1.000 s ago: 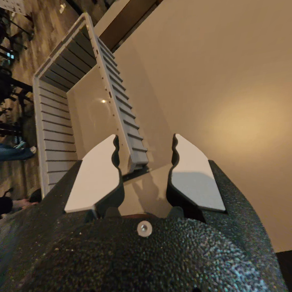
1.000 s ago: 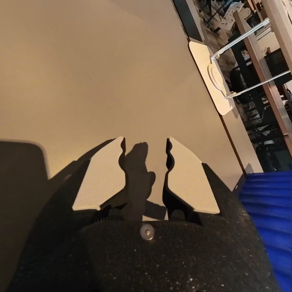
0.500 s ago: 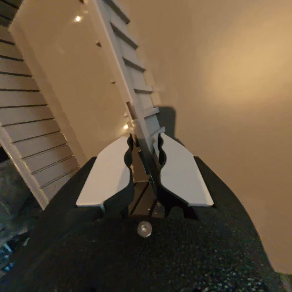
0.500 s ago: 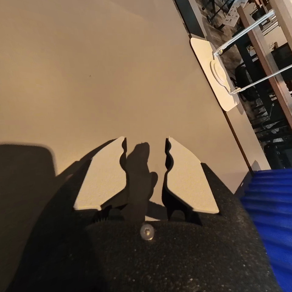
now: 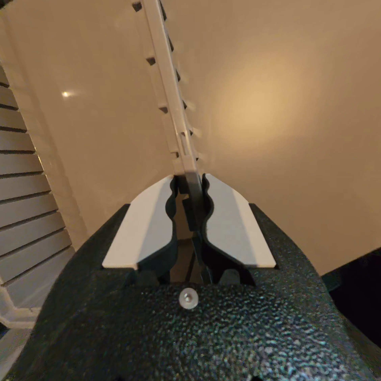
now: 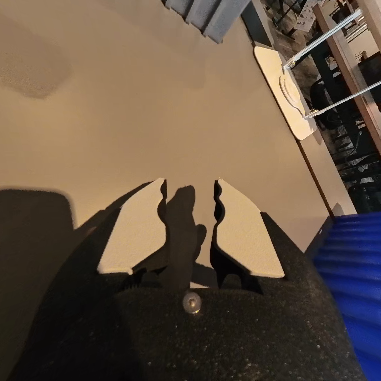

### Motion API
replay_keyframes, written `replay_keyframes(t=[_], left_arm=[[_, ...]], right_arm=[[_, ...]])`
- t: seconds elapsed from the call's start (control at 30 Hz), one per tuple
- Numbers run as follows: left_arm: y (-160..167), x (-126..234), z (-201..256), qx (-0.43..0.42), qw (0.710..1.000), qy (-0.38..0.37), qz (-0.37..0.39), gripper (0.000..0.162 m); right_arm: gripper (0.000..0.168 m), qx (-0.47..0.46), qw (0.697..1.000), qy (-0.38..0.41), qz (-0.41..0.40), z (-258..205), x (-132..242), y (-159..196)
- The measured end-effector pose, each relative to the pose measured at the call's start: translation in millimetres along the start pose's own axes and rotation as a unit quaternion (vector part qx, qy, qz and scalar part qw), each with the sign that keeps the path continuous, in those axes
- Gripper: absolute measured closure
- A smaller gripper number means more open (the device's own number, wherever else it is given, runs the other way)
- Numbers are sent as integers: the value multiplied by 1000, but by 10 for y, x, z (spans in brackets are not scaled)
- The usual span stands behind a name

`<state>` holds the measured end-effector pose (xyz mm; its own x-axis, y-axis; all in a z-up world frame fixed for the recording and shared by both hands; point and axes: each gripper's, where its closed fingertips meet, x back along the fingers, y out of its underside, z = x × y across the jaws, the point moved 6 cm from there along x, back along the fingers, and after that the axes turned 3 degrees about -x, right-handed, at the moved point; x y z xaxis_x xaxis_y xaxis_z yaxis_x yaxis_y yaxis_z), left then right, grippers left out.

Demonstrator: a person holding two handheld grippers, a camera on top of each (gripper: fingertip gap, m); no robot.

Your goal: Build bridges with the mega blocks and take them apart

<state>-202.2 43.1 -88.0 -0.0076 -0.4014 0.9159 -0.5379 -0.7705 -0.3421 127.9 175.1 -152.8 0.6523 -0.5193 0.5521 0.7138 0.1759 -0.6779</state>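
Observation:
No mega blocks show in either view. My left gripper (image 5: 189,177) is shut on the near corner of the rim of a grey ribbed bin (image 5: 165,82). The rim runs up and away from between the jaws, and the bin's smooth pale inside lies to the left of it. My right gripper (image 6: 189,182) is open and empty, held low over the beige table (image 6: 123,103) with its shadow under the jaws. A ribbed corner of the grey bin (image 6: 208,18) shows at the top of the right wrist view.
A blue ribbed bin (image 6: 354,288) stands close at the right gripper's right side. A white stand base with metal rods (image 6: 288,92) sits at the table's far edge. Beyond that edge is dark furniture. The grey bin's slatted wall (image 5: 24,195) fills the left wrist view's left side.
My left gripper moved forward onto the grey bin's rim corner and closed on it. The grey bin's corner has come into the top of the right wrist view. The right gripper barely moved.

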Motion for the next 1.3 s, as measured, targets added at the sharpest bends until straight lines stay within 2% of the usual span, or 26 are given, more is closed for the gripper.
replay_keyframes(t=[0.03, 0.23, 0.57, 0.67, 0.83, 1.07, 1.17, 1.3], left_arm=[[-9, 17, 105, -11, 1000, 3, 8, 140], [26, 141, 675, -95, 994, 1, 45, 139], [234, 354, 1254, -201, 973, 76, 85, 139], [297, 408, 1376, -221, 965, 107, 95, 138], [369, 477, 1552, -256, 949, 151, 107, 138], [365, 529, 1774, -289, 932, 184, 116, 138], [325, 538, 1871, -297, 928, 190, 117, 138], [285, 553, 2001, -315, 919, 204, 120, 137]], right_arm=[[124, 0, 1000, 0, 0, -14, 17, 3], [122, -11, 1000, 4, -2, -50, 163, 93], [119, -59, 998, 6, -3, -87, 559, 380], [118, -55, 998, 7, 24, -174, 746, 392], [116, -20, 997, -5, 76, -336, 1185, 230], [117, 28, 991, -40, 127, -460, 1887, -223], [116, 66, 991, -47, 110, -627, 1986, -415], [106, 126, 990, -58, 19, -865, 1844, -460]])
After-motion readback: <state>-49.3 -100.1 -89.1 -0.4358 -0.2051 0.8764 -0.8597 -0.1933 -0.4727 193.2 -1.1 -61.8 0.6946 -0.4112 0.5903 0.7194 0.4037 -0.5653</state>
